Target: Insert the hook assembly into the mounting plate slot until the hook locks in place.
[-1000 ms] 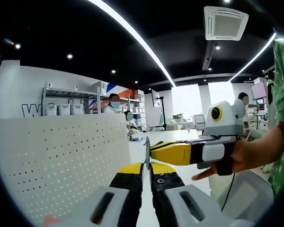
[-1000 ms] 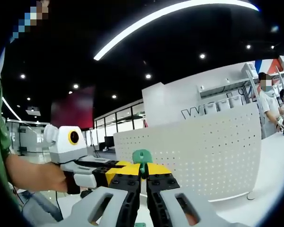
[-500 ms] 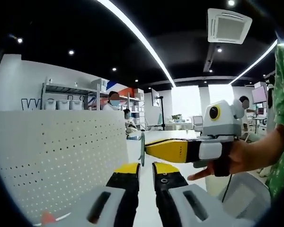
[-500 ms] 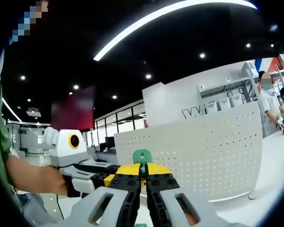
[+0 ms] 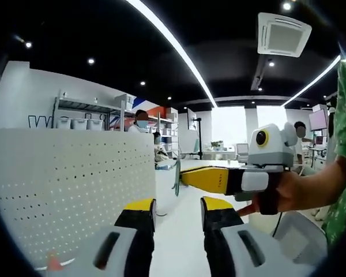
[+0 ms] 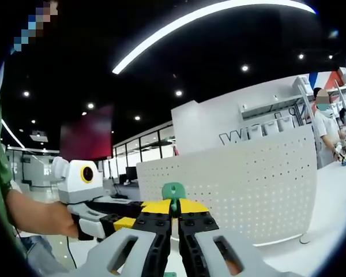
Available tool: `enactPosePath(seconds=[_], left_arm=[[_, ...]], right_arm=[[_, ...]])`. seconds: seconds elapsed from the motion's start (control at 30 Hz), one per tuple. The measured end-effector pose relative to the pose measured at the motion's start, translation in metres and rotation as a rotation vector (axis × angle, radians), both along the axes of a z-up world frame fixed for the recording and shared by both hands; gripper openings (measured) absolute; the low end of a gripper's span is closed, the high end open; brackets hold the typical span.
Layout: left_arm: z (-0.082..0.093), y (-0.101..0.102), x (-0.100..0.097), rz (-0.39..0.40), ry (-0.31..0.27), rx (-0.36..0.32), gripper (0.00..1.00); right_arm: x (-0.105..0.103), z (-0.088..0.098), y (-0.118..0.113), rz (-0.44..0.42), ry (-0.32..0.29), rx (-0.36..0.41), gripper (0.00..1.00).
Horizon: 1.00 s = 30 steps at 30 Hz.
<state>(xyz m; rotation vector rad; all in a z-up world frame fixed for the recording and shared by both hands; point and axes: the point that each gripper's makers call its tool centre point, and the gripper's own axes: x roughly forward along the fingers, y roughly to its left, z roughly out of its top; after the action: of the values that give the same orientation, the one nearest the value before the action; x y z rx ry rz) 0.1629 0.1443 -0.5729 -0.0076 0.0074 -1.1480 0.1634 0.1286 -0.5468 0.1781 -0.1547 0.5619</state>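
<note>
I am looking along my left gripper (image 5: 176, 210) and its two yellow-tipped jaws are standing apart with bare white table (image 5: 176, 242) showing through the gap, so it is released and carrying nothing. Off its left side the white perforated mounting plate (image 5: 69, 190) is standing upright on the table, its right edge ending just left of my jaw line, which is leaving an open lane of tabletop running forward between that edge and the right gripper (image 5: 181, 178) that is reaching in from the right, held by a hand (image 5: 288, 193). That right gripper's tips are sitting just above and ahead of my left jaws, apart from them, and are pinching a thin green piece seen edge-on. In the right gripper view the right gripper (image 6: 173, 206) is clenched on the hook assembly (image 6: 173, 191): its jaws are pressed together with the green, rounded head of the hook poking up just past the tips. The hook is looking small, flat and green; I cannot make out its locking end, which the jaws are hiding. The mounting plate (image 6: 248, 190) is rising behind and to the right of those tips, its rows of small holes facing me, and I cannot tell whether the hook is touching it. The left gripper (image 6: 112, 222) is coming in low from the left, just beside the right jaws.
</note>
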Motion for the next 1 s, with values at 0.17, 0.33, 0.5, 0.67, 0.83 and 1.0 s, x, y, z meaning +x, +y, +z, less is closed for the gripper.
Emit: enactPosePath(seconds=[0.17,0.33,0.5,0.67,0.83,1.0], left_arm=[[-0.001,0.005,-0.001,0.001,0.009,-0.01,0.36],[-0.005,0.009,-0.002,-0.001,0.024,-0.013,0.41],[-0.01,0.013,-0.001,0.007,0.047,-0.017,0.46],[-0.013,0.014,-0.001,0.008,0.06,-0.014,0.49],[-0.014,0.014,-0.001,0.01,0.066,-0.018,0.51],[-0.014,0.014,-0.001,0.012,0.071,-0.021,0.52]], right_arm=[[0.001,-0.002,-0.003,-0.008,0.005,-0.003,0.01],[0.006,-0.005,-0.005,-0.019,0.014,-0.01,0.01],[0.014,-0.014,-0.008,-0.049,0.042,-0.052,0.01],[0.021,-0.022,-0.011,-0.082,0.066,-0.089,0.01],[0.029,-0.028,-0.018,-0.143,0.087,-0.142,0.01],[0.036,-0.031,-0.02,-0.189,0.091,-0.187,0.01]])
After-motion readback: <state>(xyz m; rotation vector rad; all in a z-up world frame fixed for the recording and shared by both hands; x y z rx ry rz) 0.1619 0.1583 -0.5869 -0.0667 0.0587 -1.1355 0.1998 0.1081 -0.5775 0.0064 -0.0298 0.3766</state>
